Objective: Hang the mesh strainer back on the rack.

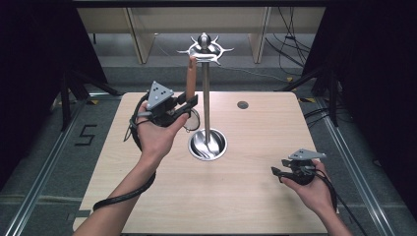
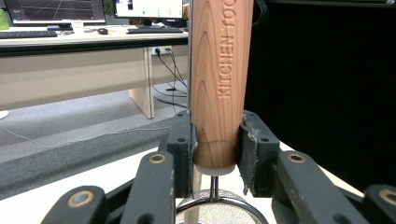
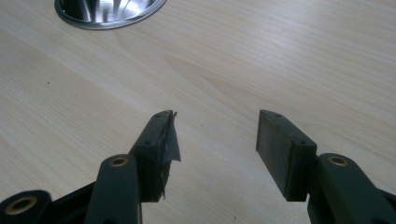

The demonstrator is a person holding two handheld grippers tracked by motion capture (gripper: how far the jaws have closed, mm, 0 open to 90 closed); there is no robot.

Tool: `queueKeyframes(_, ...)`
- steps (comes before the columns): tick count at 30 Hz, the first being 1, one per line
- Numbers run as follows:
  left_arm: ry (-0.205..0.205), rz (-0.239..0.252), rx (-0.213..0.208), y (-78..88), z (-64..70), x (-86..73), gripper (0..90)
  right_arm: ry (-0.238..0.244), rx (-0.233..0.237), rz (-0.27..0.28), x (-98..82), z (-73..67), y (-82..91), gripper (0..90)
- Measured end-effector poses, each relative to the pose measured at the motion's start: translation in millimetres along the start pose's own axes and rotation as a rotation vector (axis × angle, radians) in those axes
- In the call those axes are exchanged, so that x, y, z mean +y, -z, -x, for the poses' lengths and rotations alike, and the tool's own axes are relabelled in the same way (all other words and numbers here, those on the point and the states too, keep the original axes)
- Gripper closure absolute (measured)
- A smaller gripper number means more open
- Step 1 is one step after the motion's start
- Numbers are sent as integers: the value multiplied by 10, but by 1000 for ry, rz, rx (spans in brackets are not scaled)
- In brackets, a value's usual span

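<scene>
A wood-handled kitchen strainer hangs upright beside the steel utensil stand [image 1: 206, 98]. The top of its wooden handle [image 1: 190, 78] is up by the stand's crown of hooks [image 1: 204, 48]. My left gripper [image 1: 189, 102] is shut on the lower end of that handle [image 2: 219, 84], one pad pressed on each side. The strainer's wire ring and mesh [image 2: 217, 205] hang just below the pads. My right gripper [image 1: 276, 171] stands open low over the right part of the table, with nothing between its jaws [image 3: 215, 140]. The stand's round base [image 3: 109, 11] lies beyond it.
The stand's dish-shaped base [image 1: 208, 145] sits mid-table. A small round grommet [image 1: 242, 104] is set in the wooden table [image 1: 246, 196] toward the back right. Black curtains flank both sides. Desks with monitors [image 2: 56, 9] stand beyond the table.
</scene>
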State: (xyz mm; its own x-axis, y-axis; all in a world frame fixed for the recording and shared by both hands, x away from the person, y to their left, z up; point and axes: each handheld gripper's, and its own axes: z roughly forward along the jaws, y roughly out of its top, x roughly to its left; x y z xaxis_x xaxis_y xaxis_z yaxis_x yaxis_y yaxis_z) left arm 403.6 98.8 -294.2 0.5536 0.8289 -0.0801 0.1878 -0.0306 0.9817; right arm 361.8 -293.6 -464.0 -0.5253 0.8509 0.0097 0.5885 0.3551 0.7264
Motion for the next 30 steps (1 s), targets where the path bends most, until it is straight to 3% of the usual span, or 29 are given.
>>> queueKeyframes(6, 4, -3, 6, -43, 10, 23, 680, 5, -1, 7, 0, 7, -1, 474)
queueKeyframes(9, 3, -5, 7, -73, 18, 34, 680, -22, 6, -6, 9, -5, 16, 474)
queueKeyframes(30, 16, -2, 17, -203, 41, 20, 678, -23, 5, -5, 7, 2, 18, 473)
